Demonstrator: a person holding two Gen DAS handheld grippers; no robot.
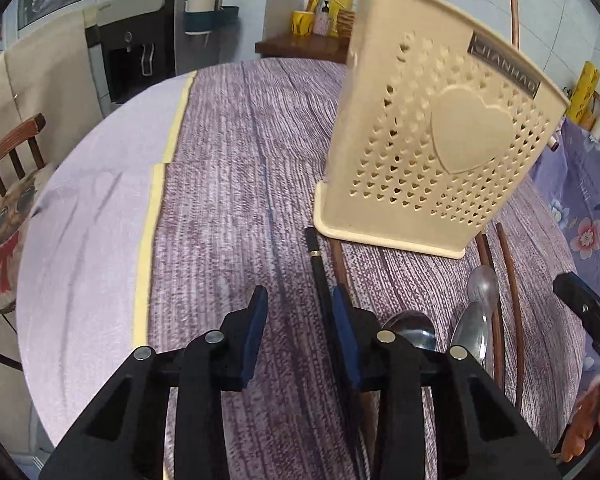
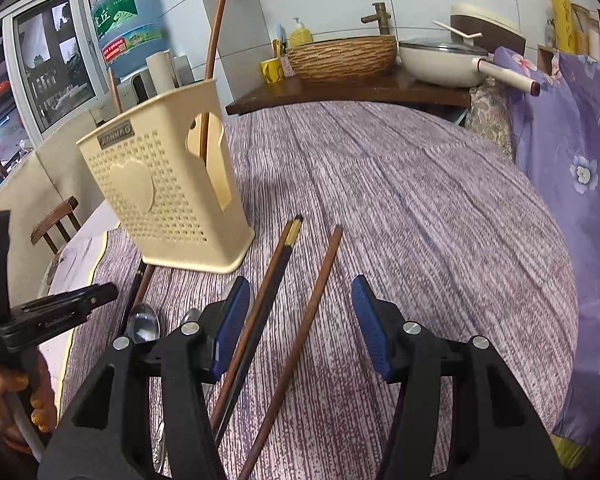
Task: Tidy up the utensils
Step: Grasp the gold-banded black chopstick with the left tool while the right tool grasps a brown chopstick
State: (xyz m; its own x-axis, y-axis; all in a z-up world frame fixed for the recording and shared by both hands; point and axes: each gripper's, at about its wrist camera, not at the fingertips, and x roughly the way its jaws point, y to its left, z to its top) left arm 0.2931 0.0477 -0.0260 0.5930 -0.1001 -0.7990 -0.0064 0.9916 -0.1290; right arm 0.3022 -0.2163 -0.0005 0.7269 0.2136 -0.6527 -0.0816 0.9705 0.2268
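Both claws stand open and empty near the cream holder [image 2: 168, 196]. The right claw [image 2: 300, 320] should straddle only the brown chopstick [image 2: 300, 332]; the left claw [image 1: 300, 328] should centre on the black chopstick [image 1: 320, 276] before closing.

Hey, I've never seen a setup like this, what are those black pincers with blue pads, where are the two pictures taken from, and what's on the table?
No robot here: a person holds a hand-held claw in each hand, with a camera above each one looking along its fingers. One picture looks over the left claw, the other over the right claw. Both stand open and hold nothing.

On the purple striped tablecloth stands a cream perforated utensil holder with a brown chopstick already in it. In front lie loose chopsticks, including a dark gold-banded chopstick and a reddish-brown chopstick between the right claw's fingers, plus metal spoons.
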